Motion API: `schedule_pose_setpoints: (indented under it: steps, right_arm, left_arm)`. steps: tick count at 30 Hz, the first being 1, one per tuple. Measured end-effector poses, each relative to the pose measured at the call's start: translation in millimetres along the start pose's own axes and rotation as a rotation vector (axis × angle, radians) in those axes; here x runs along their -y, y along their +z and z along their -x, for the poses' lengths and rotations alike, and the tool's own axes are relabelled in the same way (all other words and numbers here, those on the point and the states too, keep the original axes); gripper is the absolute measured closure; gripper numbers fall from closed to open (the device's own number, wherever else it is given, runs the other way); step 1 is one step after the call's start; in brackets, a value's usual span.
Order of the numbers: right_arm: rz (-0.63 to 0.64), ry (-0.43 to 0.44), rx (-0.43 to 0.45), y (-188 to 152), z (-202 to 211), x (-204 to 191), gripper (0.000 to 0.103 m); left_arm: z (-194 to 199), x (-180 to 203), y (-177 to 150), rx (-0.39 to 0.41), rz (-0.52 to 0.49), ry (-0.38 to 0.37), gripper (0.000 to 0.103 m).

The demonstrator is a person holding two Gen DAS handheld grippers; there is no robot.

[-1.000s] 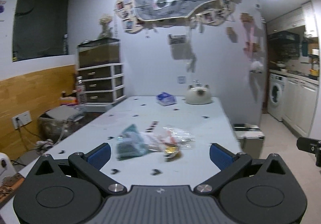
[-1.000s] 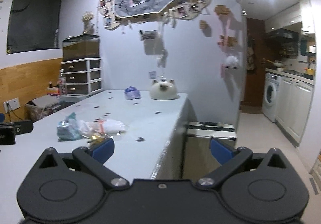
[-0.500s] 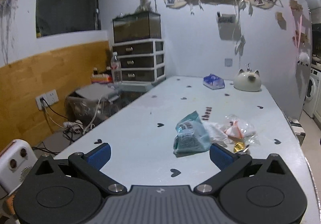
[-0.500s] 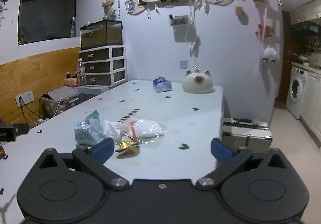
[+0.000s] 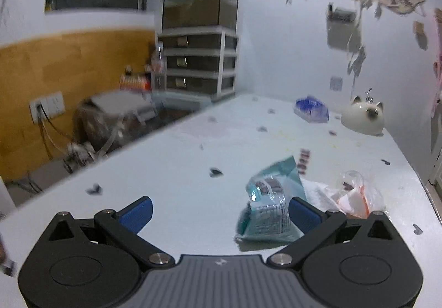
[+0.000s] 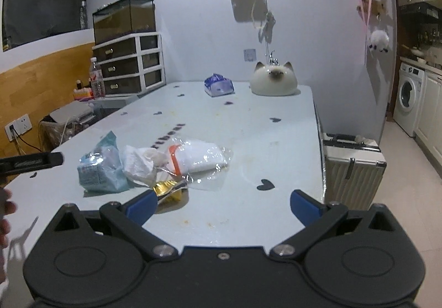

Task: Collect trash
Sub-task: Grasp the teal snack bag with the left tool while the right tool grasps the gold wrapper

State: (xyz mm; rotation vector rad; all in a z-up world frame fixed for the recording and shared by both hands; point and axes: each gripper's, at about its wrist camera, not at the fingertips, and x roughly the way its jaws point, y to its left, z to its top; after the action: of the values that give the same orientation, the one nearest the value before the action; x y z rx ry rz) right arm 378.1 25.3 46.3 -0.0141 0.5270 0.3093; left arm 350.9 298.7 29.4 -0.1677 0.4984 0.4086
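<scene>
left wrist: low, near teal packet (image 5: 269,204) | right wrist: higher, same packet

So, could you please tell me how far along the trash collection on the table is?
Nothing looks collected yet. The teal wrapper, crumpled tissue, clear plastic bag and gold foil all lie on the table. The left gripper and right gripper are both open and empty, near the pile. All the picking up remains.

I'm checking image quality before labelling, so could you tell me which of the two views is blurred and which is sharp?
Left wrist view: motion-smeared, the drawer unit and table edge streaked, only the teal packet fairly legible. Right wrist view: sharp, the cat-shaped ornament and clear plastic bag crisp, with fisheye bending at the edges.
</scene>
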Motion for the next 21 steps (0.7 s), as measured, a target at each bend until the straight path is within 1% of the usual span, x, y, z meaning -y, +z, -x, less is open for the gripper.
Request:
schedule_pose_setpoints:
  steps: [1,3,5,8,10,12,14,15,16,18,20,21]
  right_arm:
    - [-0.001,-0.006,-0.013,0.8,-5.9,-0.2,0.000]
    - [-0.016,-0.016,-0.030,2.1,-16.2,0.3,0.000]
    - [-0.051,-0.007,-0.040,3.7,-27.2,2.1,0.000]
    - [-0.100,0.013,-0.061,7.9,-47.1,2.0,0.000]
    - [-0.138,0.034,-0.080,11.2,-62.5,-0.2,0.000]
    - [-0.195,0.056,-0.111,14.5,-81.9,-2.6,0.000]
    - [-0.237,0.068,-0.135,14.4,-98.5,-6.0,0.001]
    - [-0.254,0.073,-0.149,13.4,-108.4,-9.3,0.002]
    - [-0.260,0.082,-0.160,12.1,-115.7,-13.0,0.007]
    - [-0.263,0.096,-0.183,8.5,-130.5,-21.3,0.013]
    - [-0.256,0.091,-0.196,3.6,-140.1,-30.1,0.015]
    - [-0.244,0.085,-0.188,1.2,-143.3,-35.5,0.016]
  left_arm:
    - [-12.6,1.9,1.2,-0.045,0.023,0.006,0.000]
    - [-30.5,4.7,1.1,-0.087,0.058,0.005,0.000]
    - [-45.1,9.0,-1.9,-0.096,0.069,-0.019,0.000]
    - [-60.8,13.4,-8.0,-0.103,0.088,-0.027,0.000]
    - [-70.0,14.2,-10.3,-0.100,0.115,-0.057,0.000]
    - [-77.8,15.5,-12.2,-0.091,0.136,-0.084,0.000]
    - [-85.9,17.7,-15.4,-0.101,0.133,-0.086,0.000]
    - [-90.7,19.0,-16.5,-0.114,0.127,-0.088,0.000]
    - [-93.6,19.4,-18.1,-0.117,0.119,-0.092,0.000]
    - [-93.8,22.0,-19.0,-0.110,0.096,-0.075,0.000]
    - [-93.0,22.8,-19.6,-0.110,0.100,-0.072,0.000]
    - [-92.9,22.3,-19.8,-0.110,0.103,-0.073,0.000]
